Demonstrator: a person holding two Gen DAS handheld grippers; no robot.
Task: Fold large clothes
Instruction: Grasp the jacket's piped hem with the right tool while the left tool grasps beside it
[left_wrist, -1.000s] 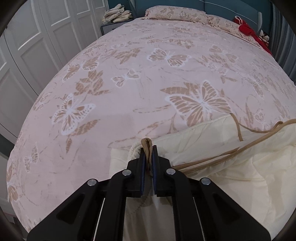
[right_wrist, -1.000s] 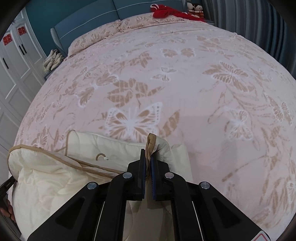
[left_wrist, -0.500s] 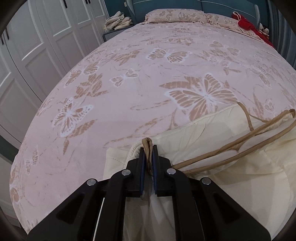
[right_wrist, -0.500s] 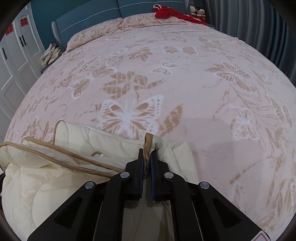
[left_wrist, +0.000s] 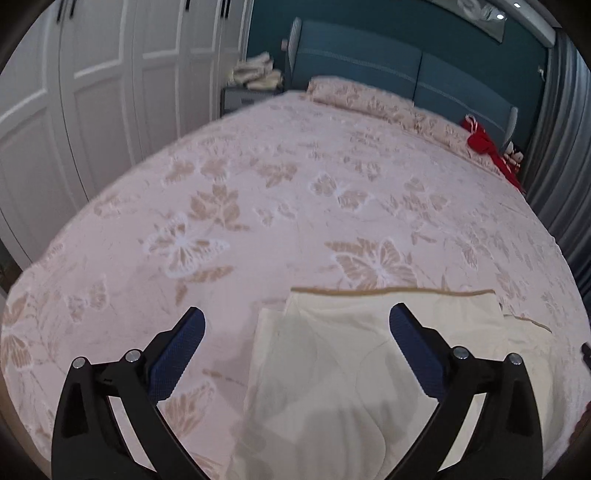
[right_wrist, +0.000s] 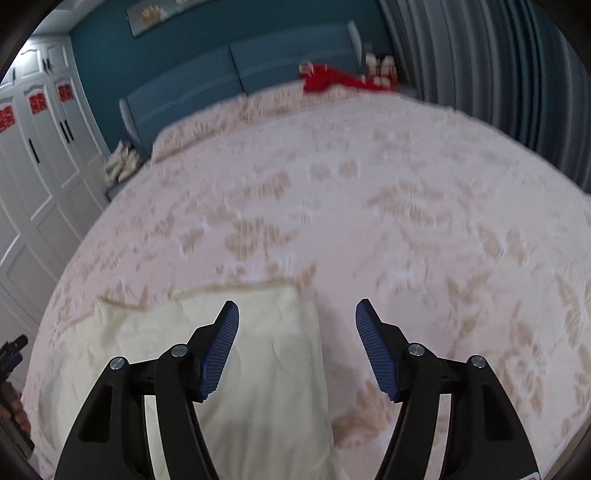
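Note:
A cream quilted garment with tan trim (left_wrist: 369, 354) lies folded flat on the pink butterfly bedspread (left_wrist: 258, 192), near the bed's front edge. My left gripper (left_wrist: 297, 323) is open and empty, raised above the garment's left edge. In the right wrist view the garment (right_wrist: 258, 362) lies at lower left. My right gripper (right_wrist: 297, 314) is open and empty, raised above the garment's right edge. The right wrist view is blurred by motion.
White wardrobe doors (left_wrist: 92, 92) stand along the bed's left side. A blue headboard (left_wrist: 388, 70) and pillows (left_wrist: 362, 99) are at the far end, with a red cloth (left_wrist: 484, 142) at the far right. Grey curtains (right_wrist: 498, 74) hang on the right. A nightstand with folded cloth (left_wrist: 255, 79) stands far left.
Both grippers have opened and let go of the garment's tan-trimmed edge, then lifted and pulled back. The garment now lies flat on the bed with a straight far edge.

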